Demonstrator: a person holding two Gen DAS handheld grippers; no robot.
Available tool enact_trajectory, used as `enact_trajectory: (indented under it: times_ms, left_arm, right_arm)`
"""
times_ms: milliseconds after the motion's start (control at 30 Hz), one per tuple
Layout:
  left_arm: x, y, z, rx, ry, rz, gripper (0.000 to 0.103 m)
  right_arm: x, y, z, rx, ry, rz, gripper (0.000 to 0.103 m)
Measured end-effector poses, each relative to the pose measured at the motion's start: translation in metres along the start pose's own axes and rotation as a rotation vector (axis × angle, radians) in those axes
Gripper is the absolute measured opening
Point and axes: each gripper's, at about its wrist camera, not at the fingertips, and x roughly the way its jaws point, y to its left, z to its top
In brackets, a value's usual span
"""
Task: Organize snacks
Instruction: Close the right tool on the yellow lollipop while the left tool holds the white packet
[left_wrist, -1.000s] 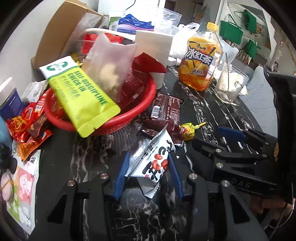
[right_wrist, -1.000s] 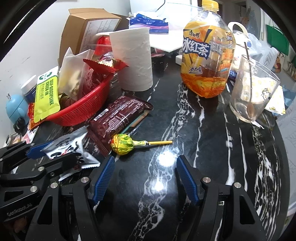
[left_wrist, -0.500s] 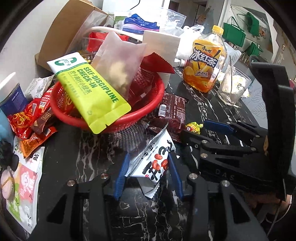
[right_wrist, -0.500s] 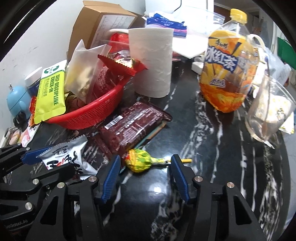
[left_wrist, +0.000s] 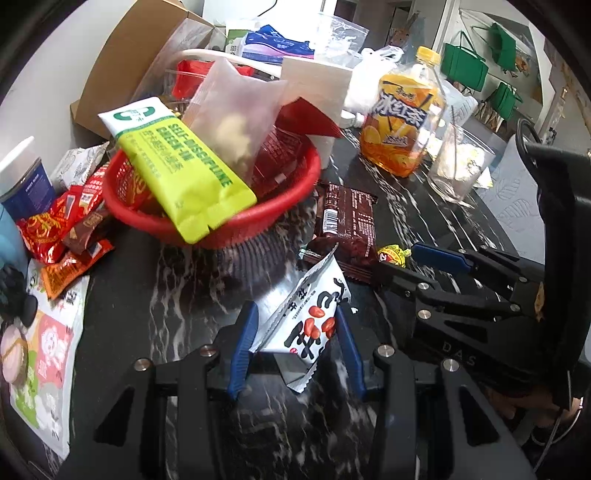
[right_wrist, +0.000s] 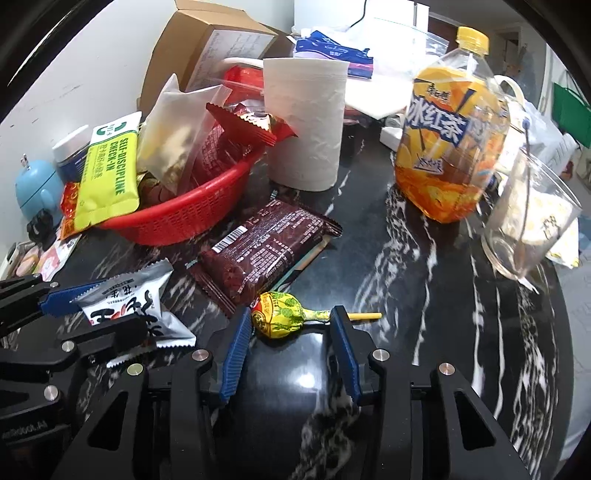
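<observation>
My left gripper is shut on a white peanut packet and holds it above the black marble table, in front of the red basket. The basket holds a yellow-green pouch, a clear bag and red packets. The packet also shows in the right wrist view. My right gripper is open, its blue fingers on either side of a yellow-green lollipop lying on the table. A dark brown snack pack lies just beyond the lollipop.
A paper roll stands behind the basket. An iced tea bottle and a clear glass stand at the right. A cardboard box is at the back. Loose red packets lie left of the basket.
My right gripper has moved forward and its fingers have narrowed around the lollipop. My left gripper has risen slightly toward the basket, still holding the peanut packet.
</observation>
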Motion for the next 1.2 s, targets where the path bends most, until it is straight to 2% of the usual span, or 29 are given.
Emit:
enact_trajectory:
  times_ms: [633, 867, 1133, 1167, 1200]
  left_arm:
    - [-0.048, -0.041, -0.067, 0.107, 0.049, -0.051, 0.042]
    - [-0.057, -0.051, -0.079, 0.150, 0.056, -0.064, 0.042]
    - [-0.054, -0.055, -0.080, 0.163, 0.058, -0.091, 0.042]
    - [-0.054, -0.055, -0.080, 0.160, 0.058, -0.094, 0.042]
    - [-0.054, -0.054, -0.080, 0.157, 0.058, -0.097, 0.042]
  right_arm:
    - [-0.077, 0.016, -0.079, 0.014, 0.010, -0.013, 0.043]
    - [-0.092, 0.016, -0.107, 0.039, 0.038, -0.019, 0.043]
    - [-0.096, 0.015, -0.120, 0.068, 0.047, -0.028, 0.042]
    - [-0.096, 0.015, -0.119, 0.070, 0.046, -0.027, 0.035]
    - [-0.096, 0.014, -0.119, 0.073, 0.045, -0.025, 0.025]
